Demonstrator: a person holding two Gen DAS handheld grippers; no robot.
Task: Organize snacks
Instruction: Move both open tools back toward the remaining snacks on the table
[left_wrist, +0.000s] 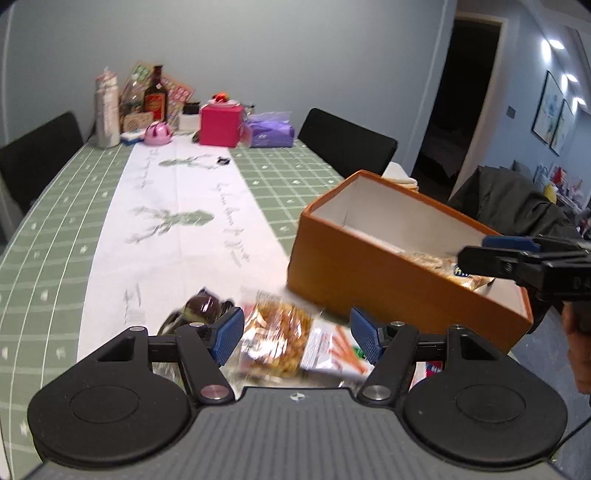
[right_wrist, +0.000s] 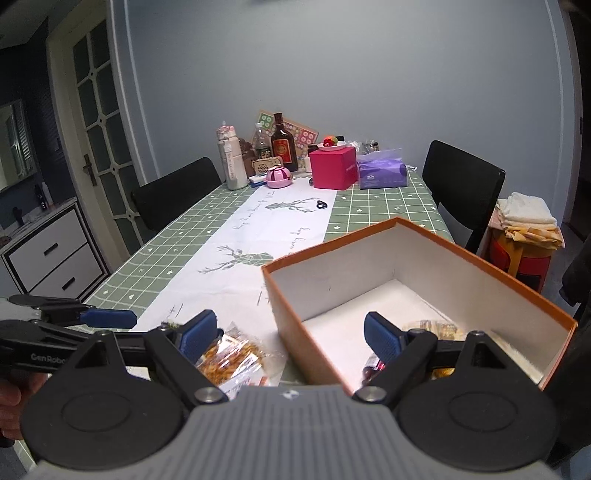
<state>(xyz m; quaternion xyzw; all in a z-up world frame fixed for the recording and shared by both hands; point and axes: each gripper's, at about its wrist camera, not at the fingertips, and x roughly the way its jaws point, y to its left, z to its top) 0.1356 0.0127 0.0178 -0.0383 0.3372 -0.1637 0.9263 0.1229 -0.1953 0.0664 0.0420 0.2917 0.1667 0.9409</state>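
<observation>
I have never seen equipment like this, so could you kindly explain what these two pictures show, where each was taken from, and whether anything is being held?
A person holds two hand-held tools, each with a camera looking along its fingers. One picture looks out over the left gripper, the other over the right gripper. Both are open and hold nothing. On the green checked table stands an open orange box with a few snacks inside; a snack packet lies beside it.
</observation>
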